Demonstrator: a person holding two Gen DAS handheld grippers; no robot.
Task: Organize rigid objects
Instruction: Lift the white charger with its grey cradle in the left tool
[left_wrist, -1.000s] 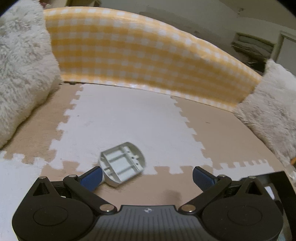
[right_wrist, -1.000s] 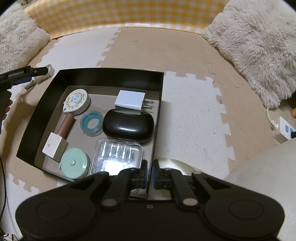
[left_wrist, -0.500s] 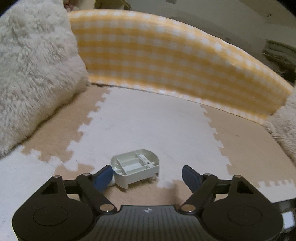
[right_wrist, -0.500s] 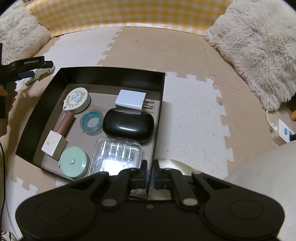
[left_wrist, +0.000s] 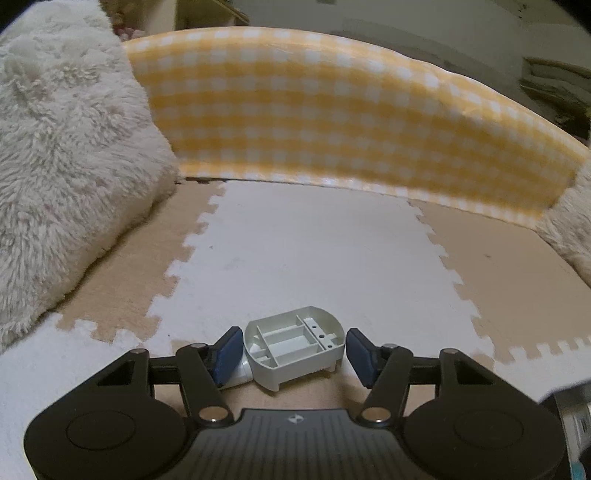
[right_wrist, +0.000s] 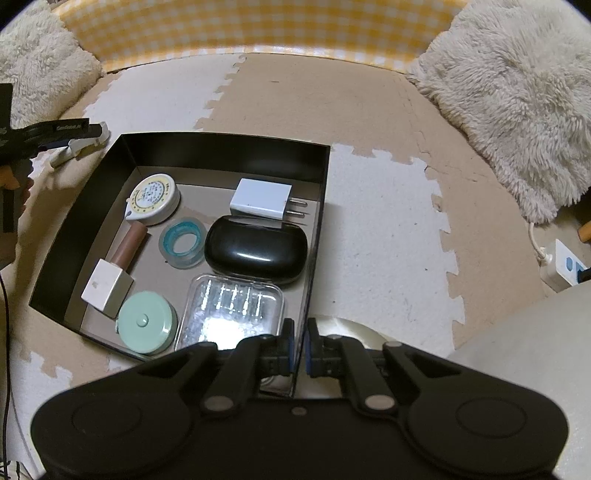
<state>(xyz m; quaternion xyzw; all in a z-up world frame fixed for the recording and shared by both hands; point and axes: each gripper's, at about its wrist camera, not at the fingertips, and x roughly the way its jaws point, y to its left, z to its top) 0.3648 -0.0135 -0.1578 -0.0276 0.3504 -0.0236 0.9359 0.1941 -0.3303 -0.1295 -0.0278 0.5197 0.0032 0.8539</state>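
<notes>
Left gripper (left_wrist: 294, 350) has narrowed from wide open since a second ago and is closing around the grey plastic housing (left_wrist: 295, 345), now centred between the blue pads (left_wrist: 228, 350) on the foam mat (left_wrist: 314, 258); contact looks imminent, not confirmed. Right gripper (right_wrist: 301, 345) is unchanged, pinched on the near wall of the black box (right_wrist: 221, 147), steadying it. Judgement: pick-up nearly secured; transfer into the box remains.

my floor mat (left_wrist: 314, 258): matt foam
grey part (left_wrist: 295, 347): smooth moulded plastic
my black case (right_wrist: 256, 249): glossy plastic
cushion (left_wrist: 62, 155): fluffy cloth
</notes>
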